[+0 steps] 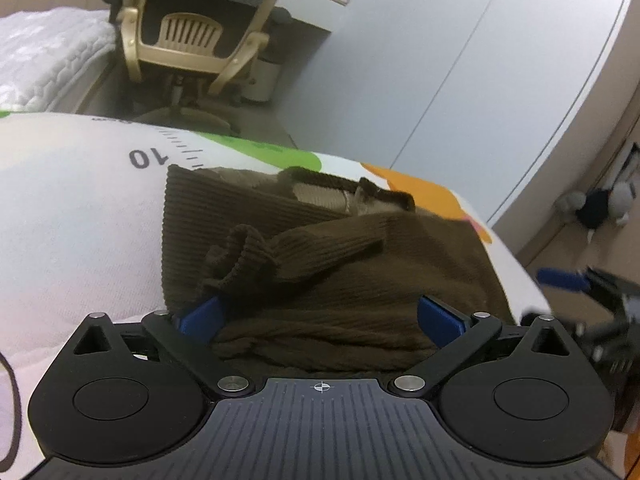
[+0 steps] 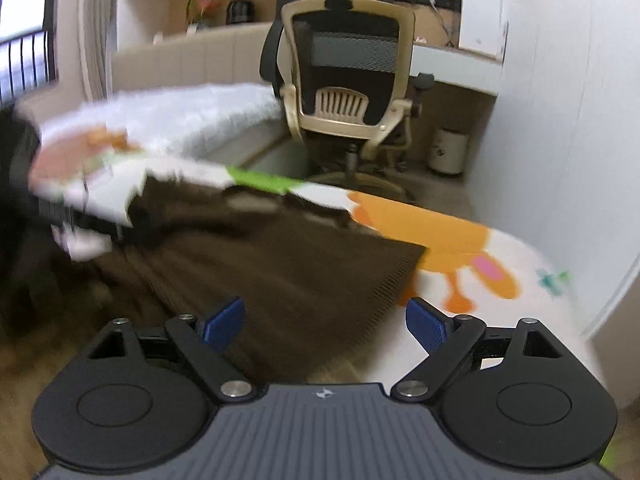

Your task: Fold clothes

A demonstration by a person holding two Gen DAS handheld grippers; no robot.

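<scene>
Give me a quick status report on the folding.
Left gripper open, fingers astride the brown ribbed knit sweater. Right gripper open above its edge, view blurred. Sweater on the cartoon-print mat, sleeve folded across. Nothing in the way.

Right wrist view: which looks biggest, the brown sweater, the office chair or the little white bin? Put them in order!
1. brown sweater, largest, though it lies nearest the camera
2. office chair
3. white bin, smallest, but also far back
</scene>
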